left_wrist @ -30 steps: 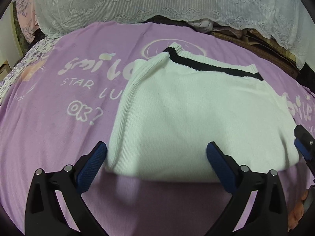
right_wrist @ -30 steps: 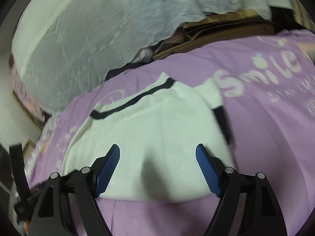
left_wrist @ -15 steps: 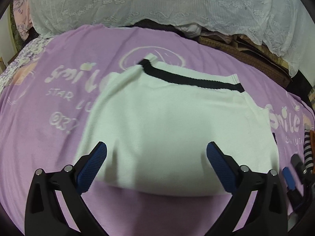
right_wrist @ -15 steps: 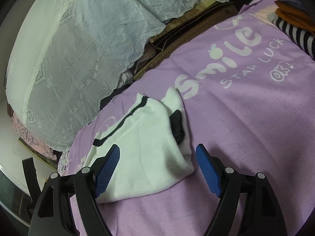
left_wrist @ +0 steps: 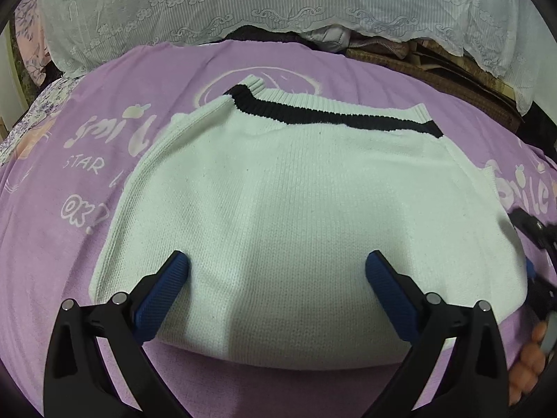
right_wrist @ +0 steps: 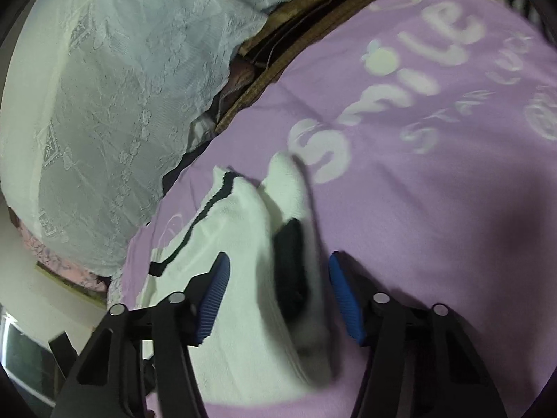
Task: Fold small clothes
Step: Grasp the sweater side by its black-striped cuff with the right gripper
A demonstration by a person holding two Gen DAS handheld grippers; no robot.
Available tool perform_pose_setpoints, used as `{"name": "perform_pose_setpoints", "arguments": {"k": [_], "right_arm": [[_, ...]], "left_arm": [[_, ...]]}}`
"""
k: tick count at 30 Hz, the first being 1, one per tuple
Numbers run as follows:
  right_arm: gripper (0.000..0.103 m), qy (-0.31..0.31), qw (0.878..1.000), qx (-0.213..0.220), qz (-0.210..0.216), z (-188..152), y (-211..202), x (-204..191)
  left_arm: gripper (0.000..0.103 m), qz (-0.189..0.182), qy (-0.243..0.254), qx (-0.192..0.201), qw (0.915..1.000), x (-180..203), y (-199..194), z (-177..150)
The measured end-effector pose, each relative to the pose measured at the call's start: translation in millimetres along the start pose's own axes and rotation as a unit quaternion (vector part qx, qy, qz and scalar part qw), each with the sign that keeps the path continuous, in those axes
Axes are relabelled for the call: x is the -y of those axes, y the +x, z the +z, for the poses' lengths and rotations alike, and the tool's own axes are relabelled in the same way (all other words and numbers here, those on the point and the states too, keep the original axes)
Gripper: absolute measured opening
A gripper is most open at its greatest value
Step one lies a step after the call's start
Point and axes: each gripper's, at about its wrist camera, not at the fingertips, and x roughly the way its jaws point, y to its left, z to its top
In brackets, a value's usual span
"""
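A folded white knit sweater (left_wrist: 296, 209) with a black stripe (left_wrist: 334, 118) along its far edge lies on the purple bedsheet (left_wrist: 45, 230). My left gripper (left_wrist: 276, 257) is open, its blue pads (left_wrist: 163, 292) spread wide over the sweater's near edge. In the right wrist view the sweater's side edge (right_wrist: 243, 278) and a black cuff (right_wrist: 290, 271) lie between the pads of my right gripper (right_wrist: 278, 256). Its jaws are closing, and a thin gap still shows beside the right pad (right_wrist: 344, 299). This view is blurred.
A white lace cover (left_wrist: 243, 3) drapes over things behind the bed, with a brown woven mat (left_wrist: 435, 62) at the back right. A hand (left_wrist: 529, 355) shows at the lower right of the left wrist view. Striped clothes (right_wrist: 525, 3) lie at the far right.
My left gripper has moved forward, so its pads now sit over the sweater's near edge. My right gripper rolled, dropped to the sweater's right side, and its jaws narrowed around that edge.
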Motion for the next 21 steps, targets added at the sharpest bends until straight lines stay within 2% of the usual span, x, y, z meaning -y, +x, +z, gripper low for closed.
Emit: {"name": "perform_pose_setpoints", "arguments": {"k": [3, 11, 13, 16, 21], "right_arm": [[0.057, -0.017, 1.0, -0.016, -0.002, 6, 13, -6], [0.056, -0.036, 0.999, -0.017, 0.006, 2, 12, -8], [0.06, -0.04, 0.999, -0.017, 0.01, 2, 13, -9], [0.068, -0.057, 0.998, -0.014, 0.008, 0, 15, -13], [0.084, -0.089, 0.996, -0.019, 0.017, -3, 17, -23]], "left_arm": [[0.099, 0.001, 0.0, -0.006, 1.0, 1, 0, 5], [0.099, 0.012, 0.002, -0.013, 0.9998, 23, 11, 35], [0.099, 0.018, 0.003, -0.021, 0.9996, 25, 23, 29], [0.099, 0.025, 0.013, 0.01, 0.9995, 27, 21, 20], [0.099, 0.016, 0.01, 0.014, 0.9997, 24, 21, 20]]}}
